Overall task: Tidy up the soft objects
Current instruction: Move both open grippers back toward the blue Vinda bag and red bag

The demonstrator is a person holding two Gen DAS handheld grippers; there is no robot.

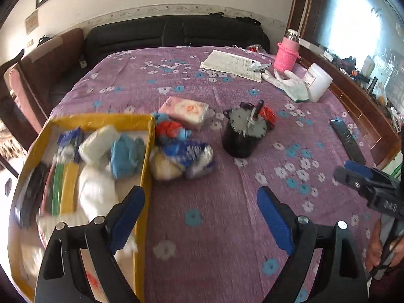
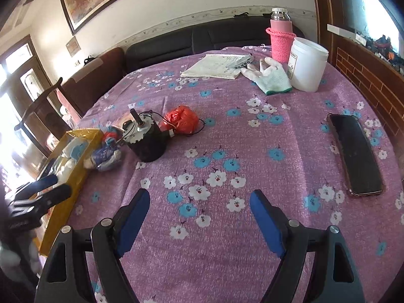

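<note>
A yellow box (image 1: 149,151) on the left of the table holds white cloths, a blue glove (image 1: 126,154) and other soft items; it also shows in the right wrist view (image 2: 75,176). Beside it lie a blue-white plastic bag bundle (image 1: 184,159), a red and blue soft toy (image 1: 169,128) and a pink tissue pack (image 1: 186,111). A red plastic bag (image 2: 181,118) lies behind the black motor (image 2: 147,139). A white glove (image 2: 267,74) lies far right. My left gripper (image 1: 200,207) is open and empty at the box's right wall. My right gripper (image 2: 199,209) is open and empty over the cloth.
The table carries a purple floral cloth (image 2: 227,151). On it are a black phone (image 2: 356,156), a white jar (image 2: 308,65), a pink bottle (image 2: 280,38) and a notebook (image 2: 214,67). A dark sofa and chairs stand behind the table.
</note>
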